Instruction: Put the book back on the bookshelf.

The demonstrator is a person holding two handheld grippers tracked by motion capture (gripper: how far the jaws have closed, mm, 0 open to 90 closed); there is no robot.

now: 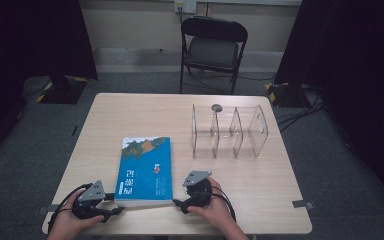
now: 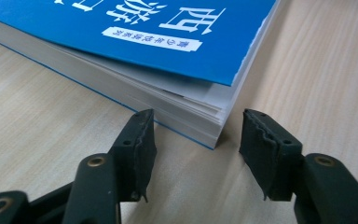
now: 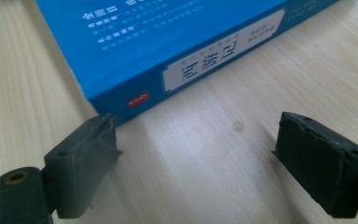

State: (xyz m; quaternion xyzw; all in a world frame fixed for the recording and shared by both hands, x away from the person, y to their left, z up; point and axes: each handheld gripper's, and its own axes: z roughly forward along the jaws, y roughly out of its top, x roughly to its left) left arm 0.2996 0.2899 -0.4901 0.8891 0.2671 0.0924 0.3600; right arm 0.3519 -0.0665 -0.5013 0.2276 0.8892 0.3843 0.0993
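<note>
Thick blue paperback book [image 1: 145, 171] with white characters on the cover lies flat on the light wood-grain worktop [image 1: 130, 115], near the person's edge, left of centre.

Left gripper [image 1: 111, 209] sits at the book's near-left corner, held in the left hand [image 1: 70, 222]. In the left gripper view [image 2: 196, 154] the jaws stand apart with nothing between them; the page-edge corner of the book [image 2: 177, 60] is just ahead of the gap, cover lifted slightly off the page block. No contact visible.

Right gripper [image 1: 179, 204] sits at the near-right corner, held in the right hand [image 1: 215, 210], pointing left toward the book. In the right gripper view [image 3: 196, 154] the jaws are wide apart and empty; the book's blue spine [image 3: 191, 60] with its white label runs across the top, and the left jaw tip is right at the spine corner, touching or not I cannot tell.

Clear acrylic divider rack [image 1: 228, 131] with three slots stands upright on the far-right part of the worktop, well apart from the book. Black folding chair [image 1: 213, 47] beyond the far edge, on grey carpet.
</note>
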